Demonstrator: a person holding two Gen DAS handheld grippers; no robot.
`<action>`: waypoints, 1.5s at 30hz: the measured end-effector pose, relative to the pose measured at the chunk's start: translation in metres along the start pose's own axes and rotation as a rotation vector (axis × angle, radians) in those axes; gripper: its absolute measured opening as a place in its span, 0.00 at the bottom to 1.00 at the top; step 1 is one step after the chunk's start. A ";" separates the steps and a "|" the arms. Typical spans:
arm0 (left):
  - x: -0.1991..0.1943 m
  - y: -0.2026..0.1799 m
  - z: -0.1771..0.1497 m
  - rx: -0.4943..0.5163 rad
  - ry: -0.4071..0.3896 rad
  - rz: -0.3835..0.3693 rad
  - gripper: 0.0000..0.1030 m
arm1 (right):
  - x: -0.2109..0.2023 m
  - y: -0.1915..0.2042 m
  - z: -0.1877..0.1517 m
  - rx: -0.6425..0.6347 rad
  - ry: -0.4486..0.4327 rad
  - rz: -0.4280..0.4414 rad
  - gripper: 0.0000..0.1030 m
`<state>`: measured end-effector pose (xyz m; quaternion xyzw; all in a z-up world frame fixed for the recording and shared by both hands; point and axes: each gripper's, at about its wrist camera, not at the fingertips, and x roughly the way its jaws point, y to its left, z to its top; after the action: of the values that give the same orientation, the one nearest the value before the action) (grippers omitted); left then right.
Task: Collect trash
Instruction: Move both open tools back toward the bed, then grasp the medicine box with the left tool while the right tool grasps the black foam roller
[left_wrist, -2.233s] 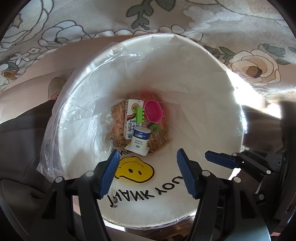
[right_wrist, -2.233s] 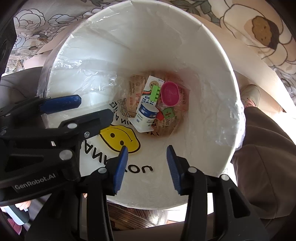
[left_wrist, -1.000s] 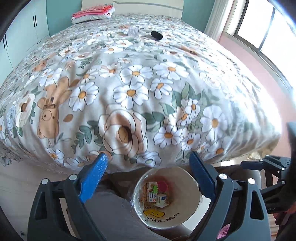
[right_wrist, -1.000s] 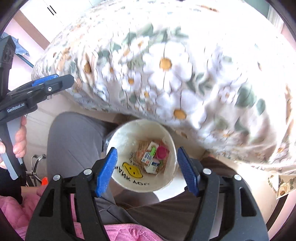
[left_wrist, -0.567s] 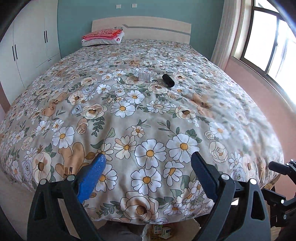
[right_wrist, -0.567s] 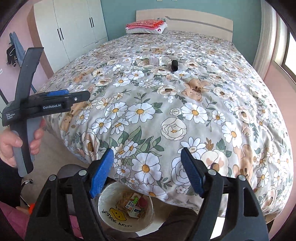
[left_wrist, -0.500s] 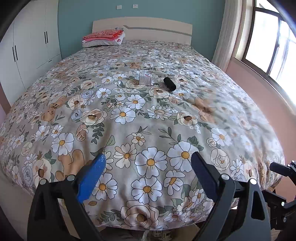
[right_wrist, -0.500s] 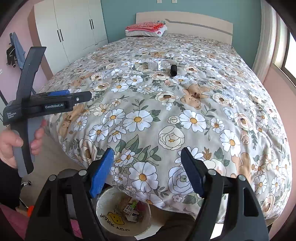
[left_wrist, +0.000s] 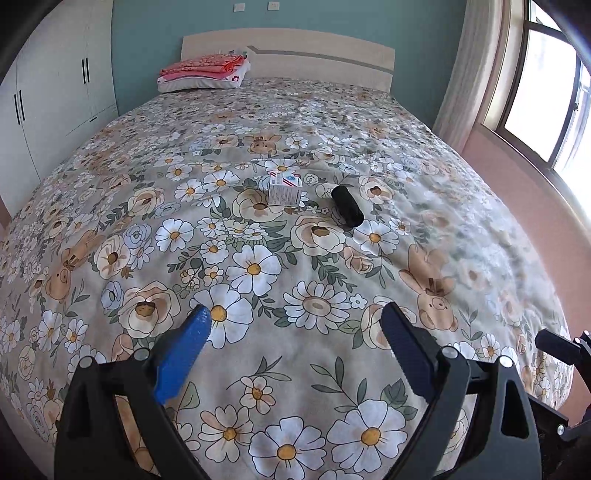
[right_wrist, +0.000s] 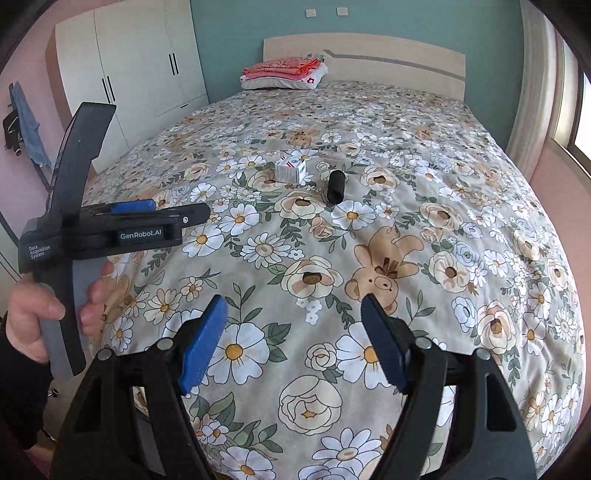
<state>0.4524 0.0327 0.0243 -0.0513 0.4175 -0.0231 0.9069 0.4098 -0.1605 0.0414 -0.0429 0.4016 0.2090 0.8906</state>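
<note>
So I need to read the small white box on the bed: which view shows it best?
The left wrist view: the small white box faces the camera, printed side up. The right wrist view shows it smaller and end-on.

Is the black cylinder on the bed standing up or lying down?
Lying down. The black cylinder rests on its side on the bedspread, its long side along the fabric, just right of the small box.
</note>
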 end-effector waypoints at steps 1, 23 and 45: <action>0.008 0.000 0.007 -0.013 0.008 -0.008 0.92 | 0.008 -0.003 0.007 0.003 0.003 0.003 0.72; 0.216 0.006 0.126 -0.054 0.073 0.127 0.92 | 0.261 -0.071 0.128 0.067 0.132 -0.055 0.72; 0.290 0.014 0.146 -0.080 0.140 0.096 0.55 | 0.345 -0.100 0.162 0.161 0.197 0.006 0.32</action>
<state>0.7517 0.0332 -0.1019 -0.0656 0.4823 0.0336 0.8729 0.7667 -0.0957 -0.1117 0.0095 0.5028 0.1735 0.8468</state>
